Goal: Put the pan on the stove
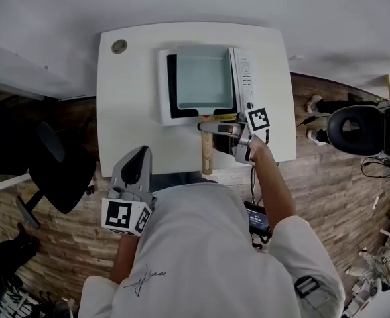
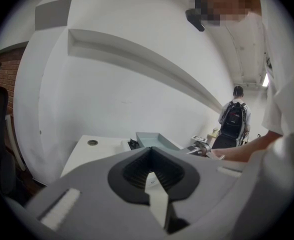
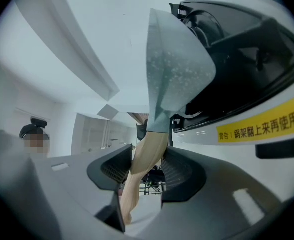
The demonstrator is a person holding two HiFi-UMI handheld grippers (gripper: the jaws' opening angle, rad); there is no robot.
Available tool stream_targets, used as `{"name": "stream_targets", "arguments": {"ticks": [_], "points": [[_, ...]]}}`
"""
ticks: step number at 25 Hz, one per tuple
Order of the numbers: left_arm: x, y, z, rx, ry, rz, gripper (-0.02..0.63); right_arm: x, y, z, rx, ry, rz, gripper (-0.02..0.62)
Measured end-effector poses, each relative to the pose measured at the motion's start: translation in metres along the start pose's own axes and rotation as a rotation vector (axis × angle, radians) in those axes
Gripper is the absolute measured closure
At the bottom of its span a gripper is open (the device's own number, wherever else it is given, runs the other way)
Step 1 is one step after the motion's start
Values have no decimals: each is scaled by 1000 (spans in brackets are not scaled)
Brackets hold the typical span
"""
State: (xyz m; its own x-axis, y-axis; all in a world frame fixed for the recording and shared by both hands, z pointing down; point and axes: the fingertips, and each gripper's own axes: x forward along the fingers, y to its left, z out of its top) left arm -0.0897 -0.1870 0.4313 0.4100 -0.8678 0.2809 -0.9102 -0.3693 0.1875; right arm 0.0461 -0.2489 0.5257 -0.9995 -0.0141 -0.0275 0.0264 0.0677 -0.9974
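A pale blue-green square pan (image 1: 203,79) lies over the black top of the white stove (image 1: 163,88) on the white table (image 1: 125,111). Its wooden handle (image 1: 207,152) points back towards me past the stove's front. My right gripper (image 1: 209,128) is shut on that handle, reaching in from the right. In the right gripper view the handle (image 3: 147,159) runs between the jaws, with the pan (image 3: 174,69) ahead against the stove (image 3: 247,74). My left gripper (image 1: 140,154) hovers at the table's near edge, jaws together and holding nothing. The left gripper view shows the pan (image 2: 154,139) far ahead.
A round grommet (image 1: 119,46) sits in the table's far left corner. Black office chairs stand on the wood floor at left (image 1: 56,171) and right (image 1: 364,130). The stove's control strip (image 1: 245,78) runs along its right side. A person with a backpack (image 2: 233,119) stands far off.
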Motion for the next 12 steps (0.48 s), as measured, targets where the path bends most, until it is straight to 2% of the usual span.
{"name": "stream_targets", "arguments": {"ticks": [3,12], "points": [[1,-1,-3,-11,0,-2,551,-2,4,0,4,-24,21,408],[-2,-7,6,-14,-31,-29,551,-26,-3,-1,14,-163,-29,408]]}}
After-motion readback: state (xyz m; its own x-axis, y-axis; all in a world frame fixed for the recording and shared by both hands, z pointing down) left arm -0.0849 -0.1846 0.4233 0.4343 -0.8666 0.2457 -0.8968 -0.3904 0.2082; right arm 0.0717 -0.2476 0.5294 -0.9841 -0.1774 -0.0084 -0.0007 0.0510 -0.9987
